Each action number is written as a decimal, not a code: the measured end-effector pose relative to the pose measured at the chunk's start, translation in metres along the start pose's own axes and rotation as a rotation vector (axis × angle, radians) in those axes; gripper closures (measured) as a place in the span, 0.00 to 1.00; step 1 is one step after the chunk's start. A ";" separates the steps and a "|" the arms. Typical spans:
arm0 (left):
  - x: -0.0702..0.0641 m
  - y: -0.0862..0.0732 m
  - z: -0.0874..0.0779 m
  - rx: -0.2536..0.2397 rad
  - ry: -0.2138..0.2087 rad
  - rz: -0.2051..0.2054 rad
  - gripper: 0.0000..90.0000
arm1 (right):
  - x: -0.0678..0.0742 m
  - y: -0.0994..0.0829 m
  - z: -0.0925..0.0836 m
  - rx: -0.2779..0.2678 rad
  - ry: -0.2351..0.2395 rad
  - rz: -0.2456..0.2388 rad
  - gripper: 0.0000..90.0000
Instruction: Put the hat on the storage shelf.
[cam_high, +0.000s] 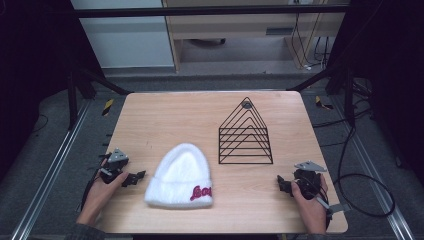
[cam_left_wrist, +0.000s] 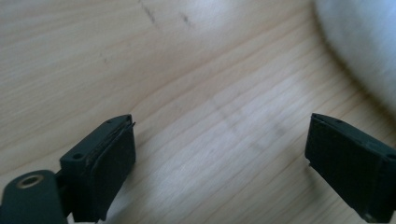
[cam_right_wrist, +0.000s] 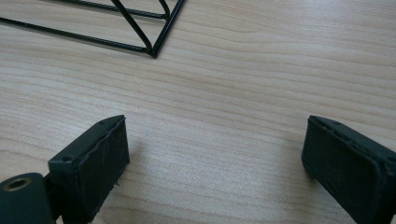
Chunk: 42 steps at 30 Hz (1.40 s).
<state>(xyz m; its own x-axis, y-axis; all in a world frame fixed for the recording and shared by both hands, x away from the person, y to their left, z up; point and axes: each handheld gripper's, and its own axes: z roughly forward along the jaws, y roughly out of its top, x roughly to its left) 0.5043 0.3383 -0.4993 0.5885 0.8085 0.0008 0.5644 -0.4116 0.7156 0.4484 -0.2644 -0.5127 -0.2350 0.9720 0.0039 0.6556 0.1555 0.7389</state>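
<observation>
One white hat lies near the bench's front edge, its red lettering partly cut off by the brim's curve. Left gripper just beside it, jaws wide, empty. One wire rack behind. Right gripper near the front right corner, wide, empty.

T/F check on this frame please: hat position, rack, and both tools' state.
1. The white knit hat lies flat on the table. True.
2. The left tool is clamped on the hat. False: its jaws stand open over bare wood, the hat just beside them.
3. The black wire rack stands upright behind and to the right of the hat. True.
4. The right tool holds the rack. False: it is open and empty, apart from the rack.
5. The hat hangs on the rack. False: they are apart.
</observation>
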 end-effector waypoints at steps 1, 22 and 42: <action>0.000 0.000 0.000 0.000 0.000 0.000 0.09 | 0.000 0.000 0.000 0.000 0.000 0.000 0.09; -0.049 0.125 0.026 0.204 -0.097 0.254 0.11 | 0.000 0.000 0.000 0.000 0.001 -0.001 0.09; -0.065 0.130 0.069 0.219 -0.138 0.157 0.43 | 0.000 0.000 0.000 0.000 0.002 -0.001 0.08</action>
<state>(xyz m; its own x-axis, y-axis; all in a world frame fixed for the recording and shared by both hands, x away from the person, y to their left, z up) 0.5795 0.2032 -0.4544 0.7433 0.6689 -0.0059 0.5626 -0.6204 0.5464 0.4483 -0.2644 -0.5128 -0.2368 0.9715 0.0045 0.6556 0.1564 0.7387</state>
